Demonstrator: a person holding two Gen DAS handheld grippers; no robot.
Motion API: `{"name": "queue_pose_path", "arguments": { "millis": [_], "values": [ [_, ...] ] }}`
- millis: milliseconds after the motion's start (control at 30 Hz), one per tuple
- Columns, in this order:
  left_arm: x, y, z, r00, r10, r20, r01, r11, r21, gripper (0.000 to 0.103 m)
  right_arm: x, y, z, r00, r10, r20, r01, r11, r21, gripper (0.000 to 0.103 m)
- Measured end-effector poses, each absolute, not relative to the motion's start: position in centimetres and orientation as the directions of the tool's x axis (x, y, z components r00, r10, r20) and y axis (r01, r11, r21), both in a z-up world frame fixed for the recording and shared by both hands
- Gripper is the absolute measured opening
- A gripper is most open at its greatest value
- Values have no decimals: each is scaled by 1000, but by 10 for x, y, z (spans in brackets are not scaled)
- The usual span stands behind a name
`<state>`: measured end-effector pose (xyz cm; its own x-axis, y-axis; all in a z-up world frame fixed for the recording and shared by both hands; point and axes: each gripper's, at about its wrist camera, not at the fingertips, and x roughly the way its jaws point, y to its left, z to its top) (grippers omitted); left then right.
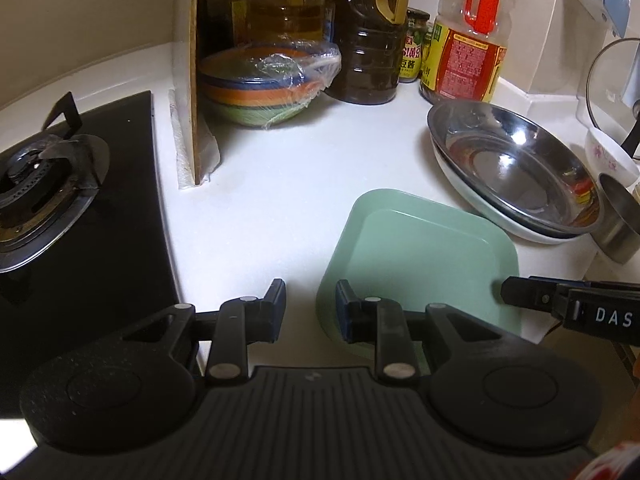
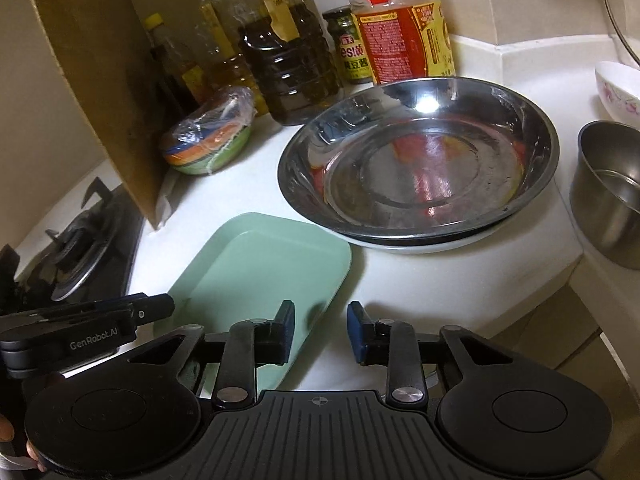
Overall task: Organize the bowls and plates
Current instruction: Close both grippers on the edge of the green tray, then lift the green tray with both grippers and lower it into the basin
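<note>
Your left gripper (image 1: 310, 308) has its two fingers a little apart with nothing between them. Your right gripper (image 2: 320, 334) is also a little apart and empty; white counter shows in the gap.

The green plate (image 1: 420, 256) lies flat just in front of both grippers. It is a square-ish shape with round corners. Its long side runs away from you and leans a bit toward your right gripper's side. The right finger of your left gripper sits over its near edge. The left finger of your right gripper sits over its near corner. You cannot tell if either one touches it.

Past the plate, on your right gripper's side, a shiny steel dish (image 2: 420, 160) sits in a white dish (image 2: 420, 246). Only the white rim shows. The green plate is just beside them, maybe touching.

The counter (image 1: 280, 200) is white and smooth. It bends around a corner of cream walls. On your left gripper's side is a black stove (image 1: 48, 184) and a brown board (image 1: 195, 80) standing up. Behind the board are stacked colored bowls in plastic wrap (image 1: 272, 80), then oil bottles (image 1: 368, 40) and a red-handled bottle (image 1: 468, 48).

Far on your right gripper's side, a steel cup (image 2: 608, 192) and a flowered bowl (image 2: 618, 88) are cut off by the edge. The jar labels are too blurry to read.
</note>
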<state>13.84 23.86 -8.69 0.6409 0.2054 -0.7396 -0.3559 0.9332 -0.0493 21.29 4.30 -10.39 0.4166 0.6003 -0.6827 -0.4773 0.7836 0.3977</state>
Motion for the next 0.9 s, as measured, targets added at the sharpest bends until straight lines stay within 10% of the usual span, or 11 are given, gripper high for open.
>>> {"name": "queue_pose_path", "arguments": {
  "millis": [900],
  "values": [
    [124,261,-85,660,146,-737,-315,944,-95,8,208,74,-100,432,597,-676,-545,770,332,11]
  ]
}}
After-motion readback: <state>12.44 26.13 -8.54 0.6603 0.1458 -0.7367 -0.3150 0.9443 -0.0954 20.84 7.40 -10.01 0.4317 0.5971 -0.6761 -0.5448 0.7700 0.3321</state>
